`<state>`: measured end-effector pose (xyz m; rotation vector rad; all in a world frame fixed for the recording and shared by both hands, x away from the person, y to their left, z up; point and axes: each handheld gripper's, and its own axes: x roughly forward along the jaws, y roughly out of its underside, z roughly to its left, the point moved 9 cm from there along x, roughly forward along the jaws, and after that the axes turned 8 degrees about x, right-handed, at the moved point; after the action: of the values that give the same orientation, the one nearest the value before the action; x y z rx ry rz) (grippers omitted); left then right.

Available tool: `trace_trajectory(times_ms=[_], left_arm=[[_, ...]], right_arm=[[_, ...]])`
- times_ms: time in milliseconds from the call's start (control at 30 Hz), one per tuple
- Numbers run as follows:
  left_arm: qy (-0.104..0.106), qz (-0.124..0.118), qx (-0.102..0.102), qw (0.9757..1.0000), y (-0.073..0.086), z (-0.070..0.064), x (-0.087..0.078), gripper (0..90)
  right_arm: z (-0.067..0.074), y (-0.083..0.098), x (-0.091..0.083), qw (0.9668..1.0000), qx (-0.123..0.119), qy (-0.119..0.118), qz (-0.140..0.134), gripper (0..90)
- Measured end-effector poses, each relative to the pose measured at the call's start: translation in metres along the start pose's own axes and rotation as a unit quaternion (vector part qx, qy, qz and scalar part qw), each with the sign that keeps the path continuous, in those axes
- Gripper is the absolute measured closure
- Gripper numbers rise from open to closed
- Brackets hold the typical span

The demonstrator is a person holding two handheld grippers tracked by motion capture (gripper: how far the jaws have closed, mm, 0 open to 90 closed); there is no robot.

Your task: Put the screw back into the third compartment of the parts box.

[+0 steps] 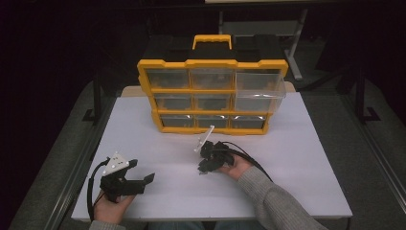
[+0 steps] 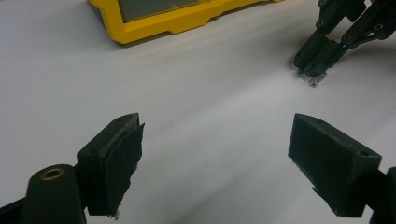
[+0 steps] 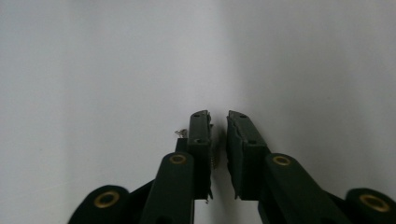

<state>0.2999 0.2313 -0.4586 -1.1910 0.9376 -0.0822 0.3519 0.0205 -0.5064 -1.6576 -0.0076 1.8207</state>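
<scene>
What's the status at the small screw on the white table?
Right hand-held gripper nearly closed around small silver screw, pads not clearly pressing. Left hand-held gripper open, idle. Yellow drawer organiser behind; nothing in the way.

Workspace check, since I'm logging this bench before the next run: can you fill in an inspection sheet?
Surface: white table, flat and evenly lit.
Job's things: yellow drawer box at the back, with a right-hand drawer pulled out; small screw on the table.
Clutter: nothing seen.
Tools: left tool open, nothing between its jaws; right tool nearly closed with a narrow gap, the screw at its tips.
Cables: black cable trails from each tool.
Surroundings: dark room; metal frame behind.
</scene>
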Motion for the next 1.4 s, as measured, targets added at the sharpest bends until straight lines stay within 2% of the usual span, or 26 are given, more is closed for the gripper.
trace_trajectory(times_ms=[67, 100, 167, 200, 400, 433, 533, 567, 600, 667, 700, 733, 900, 967, 1000, 1067, 1267, 1333, 1367, 1400], left_arm=[[0.000, -0.001, 0.001, 1.0000, 0.000, 0.000, 0.000, 17.0], [0.000, 0.000, 0.002, 1.0000, 0.000, 0.000, 0.000, 17.0], [0.000, 0.000, 0.002, 1.0000, 0.000, 0.001, 0.000, 17.0], [0.000, -0.001, 0.002, 1.0000, 0.000, 0.001, 0.000, 17.0], [0.001, -0.001, -0.001, 1.0000, 0.000, 0.000, 0.001, 17.0], [0.001, 0.000, 0.000, 1.0000, 0.000, 0.000, 0.001, 17.0], [0.001, 0.000, 0.000, 1.0000, 0.001, 0.001, 0.001, 17.0], [0.001, 0.007, 0.009, 0.9999, 0.002, 0.002, 0.000, 17.0], [0.001, -0.001, -0.002, 1.0000, 0.001, 0.001, 0.001, 17.0], [0.001, -0.001, -0.003, 1.0000, 0.001, 0.001, 0.001, 17.0], [0.001, 0.000, -0.002, 1.0000, 0.001, 0.001, 0.000, 17.0], [0.001, 0.000, -0.002, 1.0000, 0.001, 0.001, 0.000, 17.0], [0.000, 0.001, -0.002, 1.0000, 0.001, 0.001, 0.001, 17.0], [0.000, 0.000, -0.002, 1.0000, 0.001, 0.001, 0.001, 17.0], [0.000, 0.001, -0.003, 1.0000, 0.001, 0.001, 0.001, 17.0], [0.000, 0.001, -0.004, 1.0000, 0.002, 0.001, 0.001, 17.0], [-0.001, -0.001, -0.008, 1.0000, 0.002, 0.002, 0.001, 17.0], [-0.002, -0.003, -0.004, 1.0000, 0.002, 0.003, 0.000, 17.0], [-0.002, -0.002, 0.004, 1.0000, 0.002, 0.004, 0.000, 17.0], [-0.002, -0.003, 0.002, 1.0000, 0.001, 0.004, 0.000, 17.0]], right_arm=[[-0.001, -0.001, 0.001, 1.0000, -0.008, 0.006, -0.002, 81.0], [-0.006, -0.008, 0.004, 0.9979, -0.057, 0.005, -0.029, 82.2], [-0.006, -0.009, 0.005, 0.9969, -0.072, 0.018, -0.026, 84.5], [-0.004, -0.008, 0.004, 0.9976, -0.064, 0.020, -0.020, 84.9], [-0.008, -0.009, 0.005, 0.9976, -0.062, 0.013, -0.028, 85.9], [-0.002, -0.001, 0.001, 0.9999, -0.006, 0.012, 0.003, 85.9], [-0.004, -0.002, 0.001, 1.0000, 0.002, 0.003, 0.002, 86.1], [-0.004, -0.002, 0.001, 1.0000, 0.002, -0.002, 0.002, 86.1], [-0.004, -0.002, 0.001, 1.0000, 0.004, -0.004, 0.002, 86.1], [-0.004, -0.002, 0.000, 1.0000, 0.004, -0.005, 0.002, 86.1], [-0.008, -0.009, 0.003, 0.9987, -0.041, -0.012, -0.027, 86.2], [-0.008, -0.011, -0.001, 0.9983, -0.045, -0.017, -0.033, 86.2], [-0.001, -0.012, -0.012, 0.9986, -0.037, -0.023, -0.031, 86.2], [0.002, -0.015, -0.018, 0.9978, -0.050, -0.025, -0.036, 86.2], [0.007, -0.018, -0.026, 0.9976, -0.051, -0.028, -0.039, 86.2], [0.009, -0.019, -0.029, 0.9976, -0.050, -0.029, -0.039, 86.2], [0.024, -0.031, -0.051, 0.9959, -0.068, -0.038, -0.046, 86.2], [0.027, -0.037, -0.059, 0.9946, -0.082, -0.035, -0.053, 86.2], [0.031, -0.039, -0.067, 0.9948, -0.080, -0.037, -0.051, 86.3], [0.032, -0.042, -0.071, 0.9942, -0.084, -0.038, -0.055, 86.2]])
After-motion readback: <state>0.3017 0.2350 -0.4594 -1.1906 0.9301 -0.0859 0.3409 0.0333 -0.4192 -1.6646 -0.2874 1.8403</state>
